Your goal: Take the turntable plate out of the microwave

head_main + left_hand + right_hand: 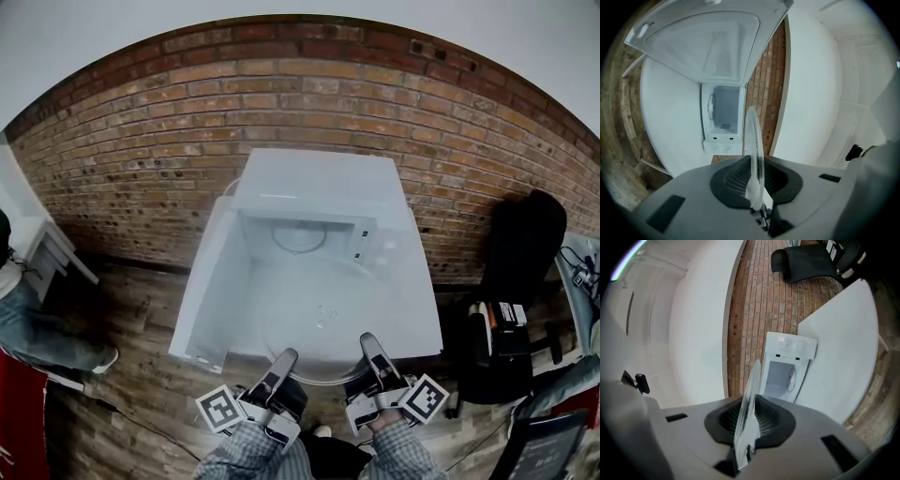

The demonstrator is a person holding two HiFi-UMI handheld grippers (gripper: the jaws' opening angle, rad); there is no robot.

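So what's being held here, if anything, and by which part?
The glass turntable plate, by its near rim: the left gripper and right gripper each clamp the edge, side by side.

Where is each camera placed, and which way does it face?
Head view: on the person's head, facing steeply down at the open microwave; the left gripper, right gripper and checked sleeves show.
Left gripper view: on the left gripper, looking along its jaws, shut on the turntable plate, towards the microwave.
Right gripper view: on the right gripper, likewise gripping the plate.
Shared: all show plate and microwave.

White microwave (319, 183), clear plate (314, 323), red bricks (141, 141)
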